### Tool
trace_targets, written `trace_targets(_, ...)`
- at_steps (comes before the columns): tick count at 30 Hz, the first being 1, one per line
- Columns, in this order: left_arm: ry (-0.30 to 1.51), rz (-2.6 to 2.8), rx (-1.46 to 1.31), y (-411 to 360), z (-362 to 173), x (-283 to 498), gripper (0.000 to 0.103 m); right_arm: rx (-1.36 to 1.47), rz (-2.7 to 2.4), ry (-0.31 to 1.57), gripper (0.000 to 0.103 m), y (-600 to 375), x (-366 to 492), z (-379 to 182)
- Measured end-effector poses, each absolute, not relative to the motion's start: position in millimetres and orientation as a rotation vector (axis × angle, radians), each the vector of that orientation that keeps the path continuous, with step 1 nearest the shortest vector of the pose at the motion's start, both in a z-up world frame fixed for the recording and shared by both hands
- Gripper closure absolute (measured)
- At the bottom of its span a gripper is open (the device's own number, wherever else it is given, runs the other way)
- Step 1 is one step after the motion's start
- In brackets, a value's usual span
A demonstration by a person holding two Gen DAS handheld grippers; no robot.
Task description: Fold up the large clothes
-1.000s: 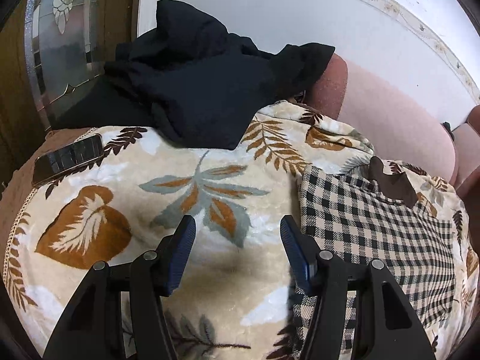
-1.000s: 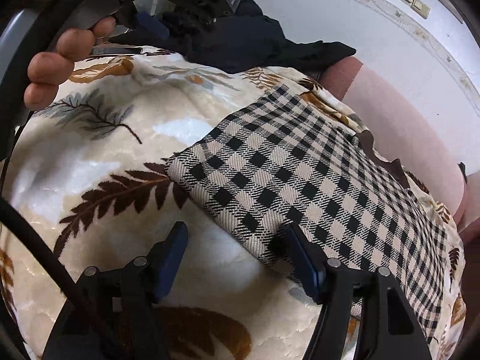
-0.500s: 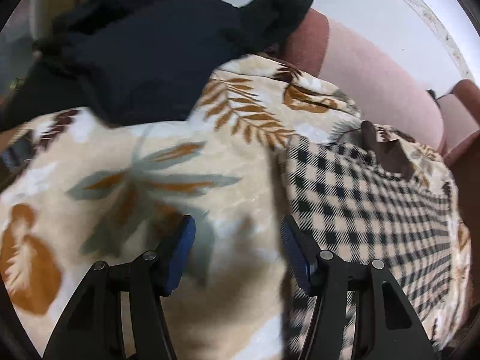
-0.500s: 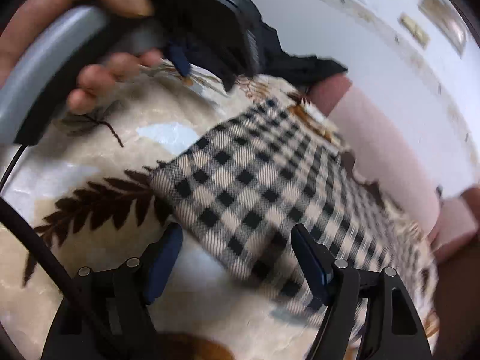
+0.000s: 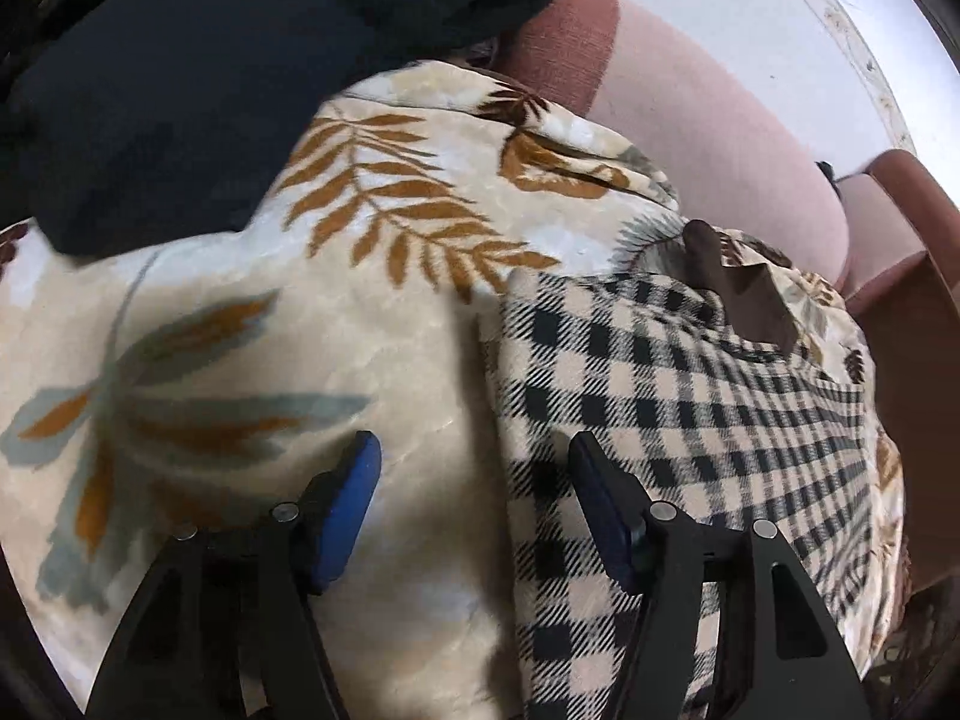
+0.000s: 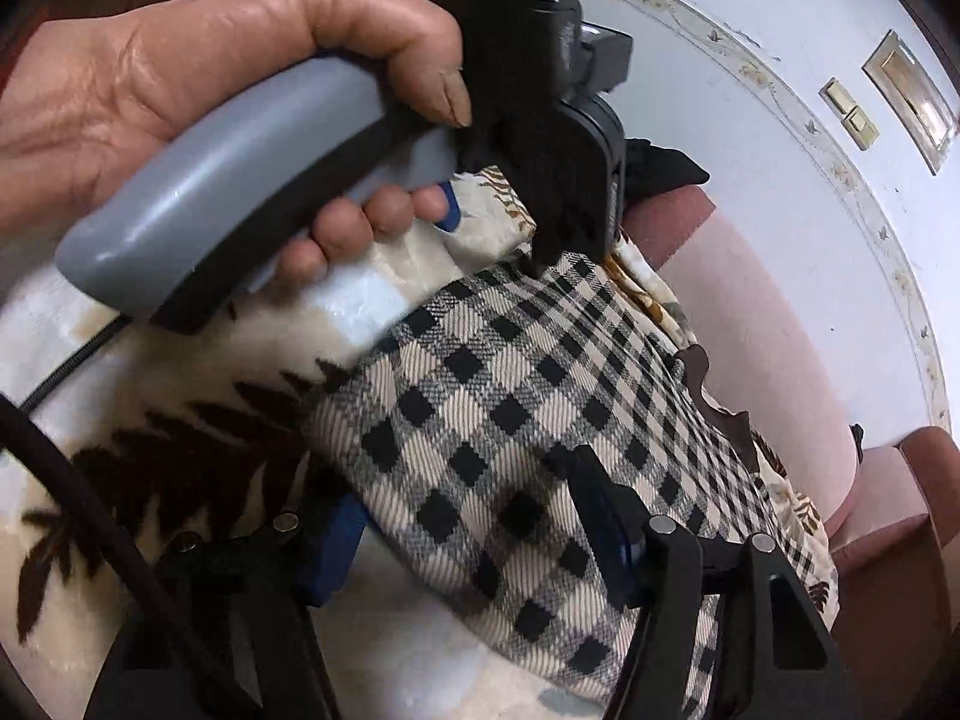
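**Checked garment flat on the blanket, both grippers poised at its edge**

Spread over the leaf-print blanket point(image 5: 372, 324) on the pink sofa point(image 5: 720, 138): the checked garment point(image 5: 690, 420), lying flat, its long left edge running straight up the middle of the left wrist view. Looks already doubled at least once — neat straight edges and a squared near corner in the right wrist view point(image 6: 480, 420) — though layer count cannot be told for certain.

Left gripper point(image 5: 474, 474) released, jaws wide apart, hovering low with the garment's edge between them; right-hand finger over the checks, left-hand one over bare blanket. No cloth pinched.

Right gripper point(image 6: 462, 516) likewise spread open, straddling the near corner of the garment; whether the pads touch the cloth cannot be told. Nothing clenched.

Also in the right wrist view: the left hand point(image 6: 198, 90) wrapped round its grey handle, held above the far part of the garment.

Heaped at the back of the sofa — a dark garment point(image 5: 198, 84), untouched, seemingly waiting its turn.

Judged progress: part-way. Probably left to do: pinch this edge or corner, carry it across for another fold, then set the piece aside and deal with the dark heap
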State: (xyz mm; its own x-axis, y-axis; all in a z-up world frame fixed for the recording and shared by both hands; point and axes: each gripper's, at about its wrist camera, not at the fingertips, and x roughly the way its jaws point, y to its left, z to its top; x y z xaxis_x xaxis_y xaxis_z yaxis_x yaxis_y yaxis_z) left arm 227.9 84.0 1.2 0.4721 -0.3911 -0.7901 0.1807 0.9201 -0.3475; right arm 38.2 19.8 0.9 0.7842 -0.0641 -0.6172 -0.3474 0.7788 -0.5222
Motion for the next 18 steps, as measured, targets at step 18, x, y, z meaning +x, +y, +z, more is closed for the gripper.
trace_targets(18, 1.062, -0.58, -0.302, 55.5, -7.3, 258.2, 0.04, -0.704, 0.133, 0.664, 0.047, 40.6, 56.8, -5.6)
